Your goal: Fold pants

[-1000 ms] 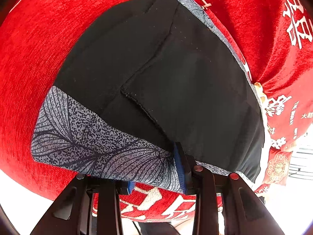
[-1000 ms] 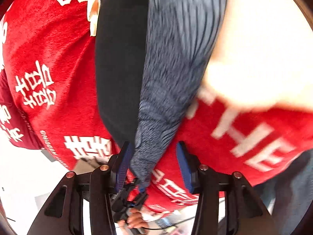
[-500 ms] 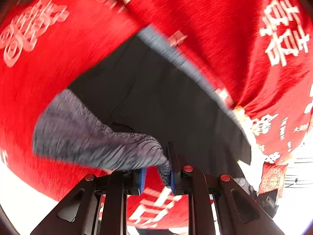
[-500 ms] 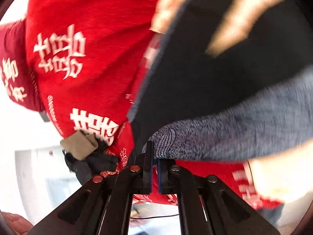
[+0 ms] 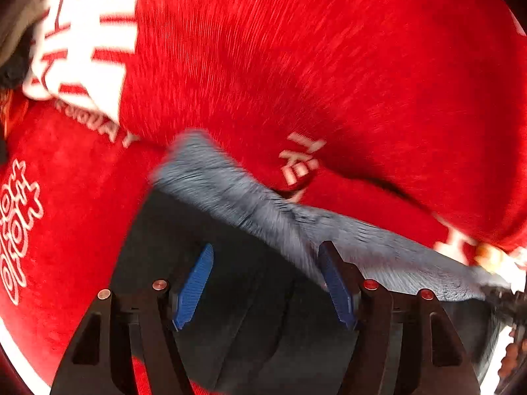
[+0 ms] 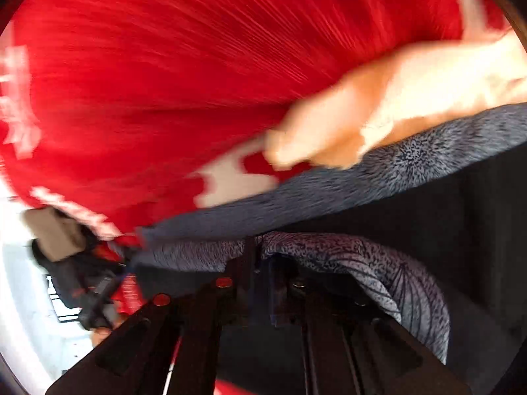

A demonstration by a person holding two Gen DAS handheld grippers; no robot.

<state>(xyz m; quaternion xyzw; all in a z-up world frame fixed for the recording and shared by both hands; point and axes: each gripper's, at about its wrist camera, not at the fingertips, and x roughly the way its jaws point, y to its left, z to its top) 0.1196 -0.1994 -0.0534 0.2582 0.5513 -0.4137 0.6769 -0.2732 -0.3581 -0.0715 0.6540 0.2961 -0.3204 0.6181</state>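
Observation:
The pants (image 5: 237, 283) are black with a grey leaf-patterned hem band (image 5: 250, 204) and lie on a red cloth (image 5: 296, 65) with white characters. In the left wrist view my left gripper (image 5: 266, 279) stands open over the black fabric, its blue pads apart and nothing between them. In the right wrist view my right gripper (image 6: 258, 256) is shut on the grey patterned hem (image 6: 346, 256) of the pants, which drapes over its right finger. Another grey band (image 6: 362, 177) runs across behind it. Both views are motion-blurred.
The red cloth (image 6: 164, 82) covers the whole surface beyond the pants. A blurred pale orange shape (image 6: 395, 98) lies at the upper right of the right wrist view. At that view's lower left, dark gear and a tan block (image 6: 52, 233) sit against a bright floor.
My left gripper has let go of the grey hem and opened wide over the black fabric. My right gripper stays shut on the hem and has carried it across; the pants now lie folded over.

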